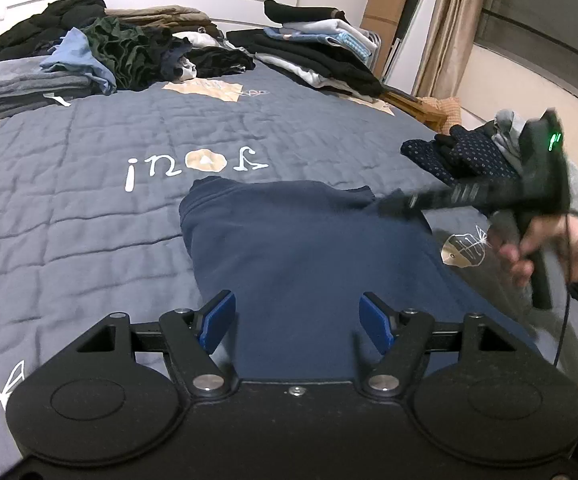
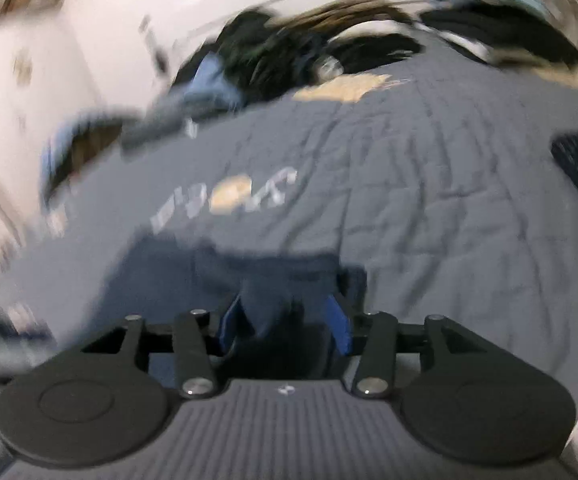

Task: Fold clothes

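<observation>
Closest to you, your left gripper (image 1: 297, 322) hangs over the near part of the navy garment (image 1: 289, 248). Its blue pads (image 1: 219, 320) stand wide apart with nothing between them; whether the tips touch the cloth, you cannot tell from here.

The garment lies in the middle of the quilted blue bedspread (image 1: 89, 216), already brought into a compact shape, with its ribbed edge toward the printed letters.

Your right gripper (image 2: 285, 316) is at the garment's far right corner. A bunch of the navy cloth sits between its pads, but both views are smeared by motion here, so it is not clear if the pads press on it or have let it go. I would not count this as a sure grip.

My judgement: one garment is in the middle of its folding, and the right corner is being carried or laid. The next move asks you to hold the near edge flat with the left gripper while the right corner goes over, and then to smooth the fold.

Farther away, at the right, a dotted dark garment (image 1: 465, 156) lies near the bed edge. At the headboard there are unsorted clothes (image 1: 129, 52) and a folded stack (image 1: 321, 52).

Your hand (image 1: 569, 248) is cut by the frame edge, and the right view is too blurred for the far piles.
</observation>
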The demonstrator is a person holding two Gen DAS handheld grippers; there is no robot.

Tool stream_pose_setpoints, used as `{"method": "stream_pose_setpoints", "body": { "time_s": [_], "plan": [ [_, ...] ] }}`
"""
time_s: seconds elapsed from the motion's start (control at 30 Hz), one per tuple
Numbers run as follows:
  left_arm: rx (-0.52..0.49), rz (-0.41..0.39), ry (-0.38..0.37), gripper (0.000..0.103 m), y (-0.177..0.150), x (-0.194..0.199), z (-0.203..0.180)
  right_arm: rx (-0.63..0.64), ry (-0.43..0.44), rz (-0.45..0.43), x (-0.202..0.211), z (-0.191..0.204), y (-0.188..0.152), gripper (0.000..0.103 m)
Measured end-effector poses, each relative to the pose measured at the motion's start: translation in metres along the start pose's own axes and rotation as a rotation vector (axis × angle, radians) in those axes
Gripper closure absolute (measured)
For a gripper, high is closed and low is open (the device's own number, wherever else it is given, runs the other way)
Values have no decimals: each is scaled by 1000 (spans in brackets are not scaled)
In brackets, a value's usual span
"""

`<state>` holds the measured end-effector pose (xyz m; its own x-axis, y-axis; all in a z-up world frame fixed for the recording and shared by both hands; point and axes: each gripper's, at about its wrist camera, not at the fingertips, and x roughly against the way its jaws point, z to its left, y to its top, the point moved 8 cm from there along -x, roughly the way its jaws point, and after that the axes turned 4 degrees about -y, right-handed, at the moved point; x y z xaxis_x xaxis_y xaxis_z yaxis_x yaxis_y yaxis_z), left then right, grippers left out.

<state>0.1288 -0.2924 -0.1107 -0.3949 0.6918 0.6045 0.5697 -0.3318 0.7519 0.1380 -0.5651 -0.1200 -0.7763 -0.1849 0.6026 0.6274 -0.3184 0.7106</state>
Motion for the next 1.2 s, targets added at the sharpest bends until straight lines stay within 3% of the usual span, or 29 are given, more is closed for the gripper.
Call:
{"method": "stream_pose_setpoints", "body": {
  "time_s": [0.17, 0.37, 0.47, 0.63, 0.9, 1.1, 1.2],
  "plan": [
    [-3, -1, 4, 35, 0, 0, -2, -115, 38, -27, -7, -10, 11, 54],
    [-5, -3, 8, 35, 0, 0, -2, -51, 9, 31, -32, -3, -5, 58],
    [-2, -1, 9, 35, 0, 0, -2, 29, 14, 53, -29, 7, -12, 70],
    [-5, 0, 8, 35, 0, 0, -2, 245, 13, 99, -23, 31, -27, 72],
    [-11, 0, 13, 35, -1, -1, -2, 570, 78, 8, -3, 76, -36, 72],
    [-25, 4, 16, 35, -3, -2, -4, 424, 27, 50, -15, 69, -27, 67],
    [-27, 2, 16, 35, -2, -2, -4, 297, 41, 47, -22, 61, -19, 64]
  ]
}}
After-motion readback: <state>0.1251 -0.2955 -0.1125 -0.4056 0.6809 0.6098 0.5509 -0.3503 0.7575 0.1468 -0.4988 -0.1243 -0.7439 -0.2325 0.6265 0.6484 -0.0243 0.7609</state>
